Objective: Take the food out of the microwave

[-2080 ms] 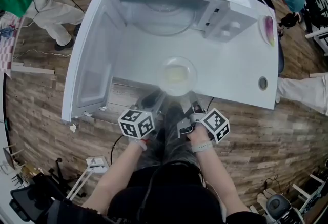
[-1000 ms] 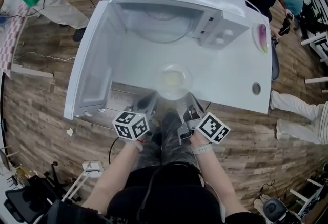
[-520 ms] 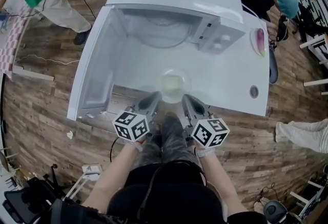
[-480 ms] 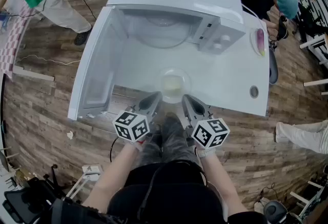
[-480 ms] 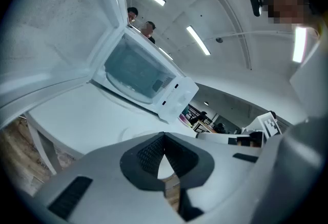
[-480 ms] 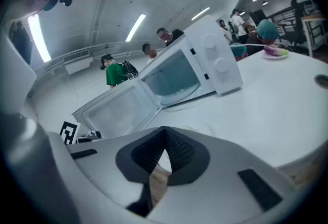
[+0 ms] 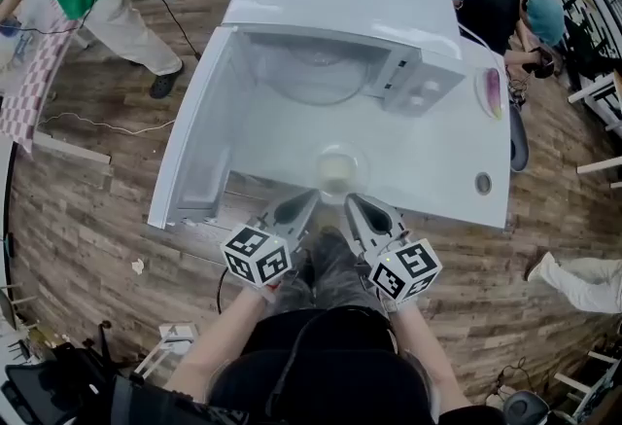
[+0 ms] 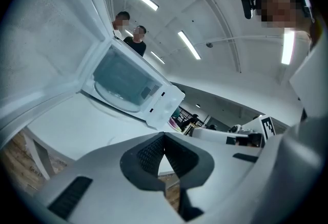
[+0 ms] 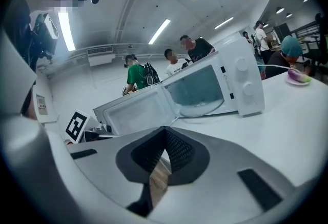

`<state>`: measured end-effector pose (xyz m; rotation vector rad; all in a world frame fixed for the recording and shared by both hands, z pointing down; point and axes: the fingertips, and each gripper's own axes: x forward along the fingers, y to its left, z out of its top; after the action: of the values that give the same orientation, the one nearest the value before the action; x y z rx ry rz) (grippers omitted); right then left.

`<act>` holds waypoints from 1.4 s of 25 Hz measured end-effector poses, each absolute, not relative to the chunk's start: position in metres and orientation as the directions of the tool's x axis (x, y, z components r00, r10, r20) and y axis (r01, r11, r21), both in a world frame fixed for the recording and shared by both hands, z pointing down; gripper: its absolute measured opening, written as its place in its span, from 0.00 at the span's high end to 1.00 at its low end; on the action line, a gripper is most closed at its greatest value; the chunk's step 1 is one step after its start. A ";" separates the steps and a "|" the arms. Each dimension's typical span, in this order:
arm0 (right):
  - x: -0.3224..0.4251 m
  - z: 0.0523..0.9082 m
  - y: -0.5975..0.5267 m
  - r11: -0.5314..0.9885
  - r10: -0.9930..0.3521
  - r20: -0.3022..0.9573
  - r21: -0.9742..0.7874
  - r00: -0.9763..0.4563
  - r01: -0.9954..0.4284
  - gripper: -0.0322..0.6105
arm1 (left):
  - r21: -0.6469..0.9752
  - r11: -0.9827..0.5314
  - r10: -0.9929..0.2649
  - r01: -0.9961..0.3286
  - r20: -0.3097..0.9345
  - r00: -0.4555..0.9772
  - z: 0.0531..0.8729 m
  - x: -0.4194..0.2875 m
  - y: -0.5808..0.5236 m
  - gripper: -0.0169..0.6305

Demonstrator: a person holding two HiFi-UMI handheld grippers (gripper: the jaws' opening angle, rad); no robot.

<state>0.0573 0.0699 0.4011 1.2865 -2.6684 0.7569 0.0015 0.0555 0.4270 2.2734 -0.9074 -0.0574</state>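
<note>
While both tongs hover over the table's [image 7: 447, 170] near edge, left gripper [image 7: 309, 195] and right gripper [image 7: 350, 201] are pinched fully closed with nothing between the jaws. Clear bowl [image 7: 337, 170] of yellowish food sits on the table at their 12 o'clock, just past the tips, outside the microwave [image 7: 340, 15]. Microwave door [image 7: 199, 136] swung open toward 10 o'clock. Both cubes carry black-and-white square markers.

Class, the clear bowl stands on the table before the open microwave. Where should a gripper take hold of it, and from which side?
Probably the rim of the bowl on its near side, coming from the table's front edge. The bowl stands upright, round and open-topped, and looks too wide to span, so one jaw goes inside the thin wall and one outside.
</note>
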 end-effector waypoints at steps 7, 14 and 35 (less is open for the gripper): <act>0.043 0.380 0.083 0.586 -0.682 0.245 -0.382 -0.689 -0.715 0.92 | 0.590 -0.567 -0.597 -0.575 0.188 0.780 0.415 0.000 0.070 0.96; 0.032 0.361 0.091 0.641 -0.647 0.232 -0.350 -0.726 -0.683 0.92 | 0.570 -0.592 -0.596 -0.569 0.166 0.786 0.398 -0.007 0.072 0.96; 0.004 0.332 0.092 0.724 -0.575 0.196 -0.332 -0.794 -0.605 0.92 | 0.580 -0.625 -0.584 -0.523 0.097 0.806 0.361 -0.014 0.071 0.96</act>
<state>0.0040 0.0922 0.3322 0.9750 -2.8424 0.5895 -0.0145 0.0710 0.3606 2.3827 -0.8140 -0.1329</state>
